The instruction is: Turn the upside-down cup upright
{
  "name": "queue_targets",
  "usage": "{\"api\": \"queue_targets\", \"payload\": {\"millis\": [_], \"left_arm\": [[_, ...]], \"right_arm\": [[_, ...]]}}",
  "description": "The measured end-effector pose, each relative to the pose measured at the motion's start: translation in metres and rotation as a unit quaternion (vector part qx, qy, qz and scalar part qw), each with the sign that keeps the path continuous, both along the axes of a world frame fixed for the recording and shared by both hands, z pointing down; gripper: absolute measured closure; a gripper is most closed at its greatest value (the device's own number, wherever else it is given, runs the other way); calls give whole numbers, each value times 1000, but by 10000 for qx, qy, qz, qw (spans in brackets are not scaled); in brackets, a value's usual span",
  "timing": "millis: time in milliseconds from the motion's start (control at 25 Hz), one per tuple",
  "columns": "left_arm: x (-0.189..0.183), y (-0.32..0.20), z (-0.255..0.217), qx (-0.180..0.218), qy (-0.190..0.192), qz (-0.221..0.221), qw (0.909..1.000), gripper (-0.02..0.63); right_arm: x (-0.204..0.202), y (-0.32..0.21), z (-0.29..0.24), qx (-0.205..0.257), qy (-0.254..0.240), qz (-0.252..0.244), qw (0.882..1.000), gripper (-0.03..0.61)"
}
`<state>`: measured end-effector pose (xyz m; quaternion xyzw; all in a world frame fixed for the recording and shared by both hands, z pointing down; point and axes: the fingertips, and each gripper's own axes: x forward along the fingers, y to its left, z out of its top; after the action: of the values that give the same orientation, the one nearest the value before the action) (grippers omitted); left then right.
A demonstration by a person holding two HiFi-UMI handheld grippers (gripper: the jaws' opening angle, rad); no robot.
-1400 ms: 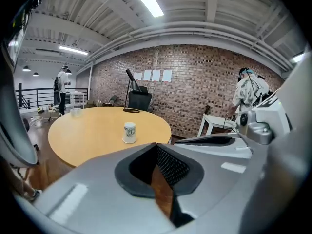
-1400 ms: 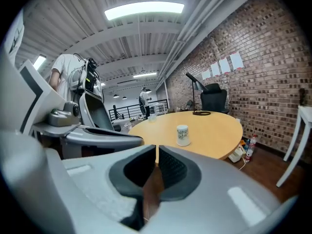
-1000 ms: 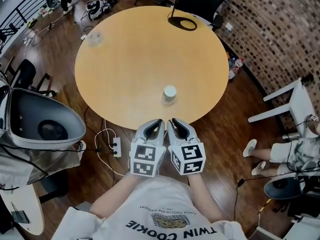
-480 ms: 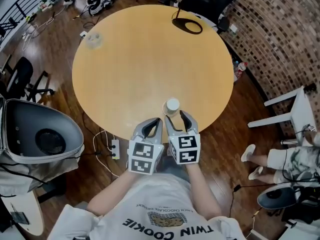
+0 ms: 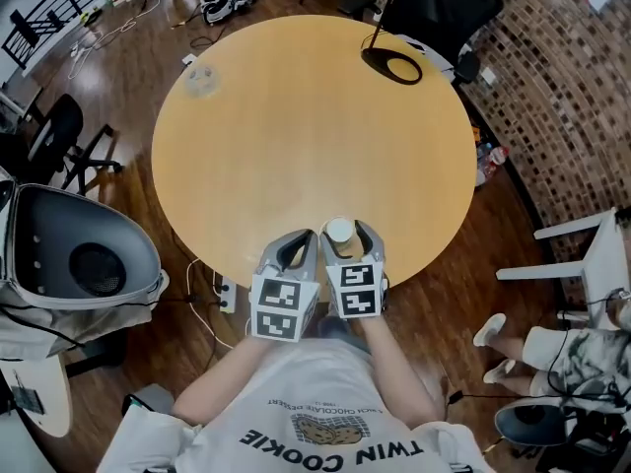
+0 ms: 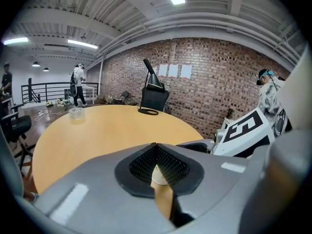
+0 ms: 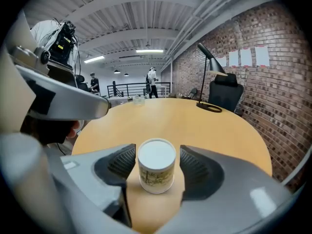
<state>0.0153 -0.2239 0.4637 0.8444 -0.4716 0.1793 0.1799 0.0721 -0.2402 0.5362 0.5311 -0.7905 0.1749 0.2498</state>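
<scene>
left gripper point(image 5: 294, 248) shut, right gripper point(image 5: 343, 235) just beside it, jaws just been opening, cup point(image 7: 156, 165) between them untouched

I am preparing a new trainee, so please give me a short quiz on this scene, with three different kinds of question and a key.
1. True or false: the cup lies on its side on the table.
2. Which gripper has the cup between its jaws? A) left gripper B) right gripper
3. Fill in: the left gripper's jaws are ____.
Key: 1 false, it stands with its closed end up. 2 B; those jaws have just been opening and stand apart beside the cup without pressing it. 3 shut.
</scene>
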Motion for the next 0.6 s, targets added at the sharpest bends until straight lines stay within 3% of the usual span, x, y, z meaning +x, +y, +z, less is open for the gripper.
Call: {"api": "queue_targets", "payload": {"millis": [360, 600], "left_arm": [[-2, -6, 6, -75, -85, -166, 9998, 607], [-4, -8, 7, -91, -81, -198, 9997, 607]], "right_arm": [[-10, -5, 14, -234, 83, -464, 9986, 308], [-6, -8, 12, -355, -298, -279, 9985, 311]]}}
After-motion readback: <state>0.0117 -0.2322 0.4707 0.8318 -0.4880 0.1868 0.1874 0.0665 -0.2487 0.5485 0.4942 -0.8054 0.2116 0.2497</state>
